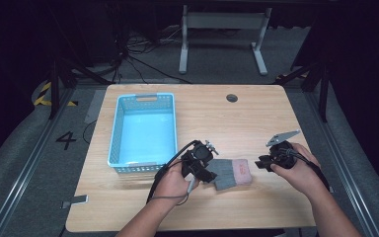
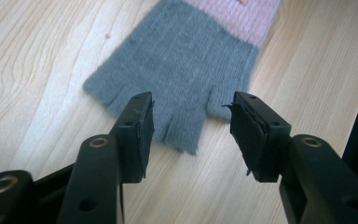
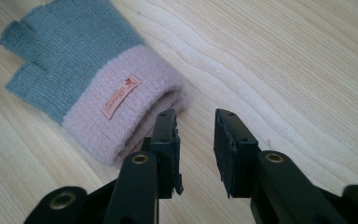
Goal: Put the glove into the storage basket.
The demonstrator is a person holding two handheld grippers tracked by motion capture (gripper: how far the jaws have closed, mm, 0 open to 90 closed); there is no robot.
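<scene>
Lying flat on the pale wooden table (image 1: 256,197), a knitted fingerless glove (image 1: 233,173), grey in the body with a pink cuff, rests between the two hand-held grippers. Its short finger stubs point toward the left gripper (image 1: 208,174), whose black jaws stand apart above that grey end; in the left gripper view the glove's stubs (image 2: 186,74) lie beyond and below the gap, and neither pad presses on the wool. The right gripper (image 1: 261,163) sits just beside the pink cuff, its jaws likewise released with bare table showing between them. In the right gripper view the cuff (image 3: 121,107) bears a small orange label (image 3: 121,96) and lies just left of the left-hand jaw; whether that jaw brushes the cuff cannot be told. A light blue plastic basket (image 1: 115,133) with perforated walls stands on the table left of the glove, near the left gripper.
</scene>
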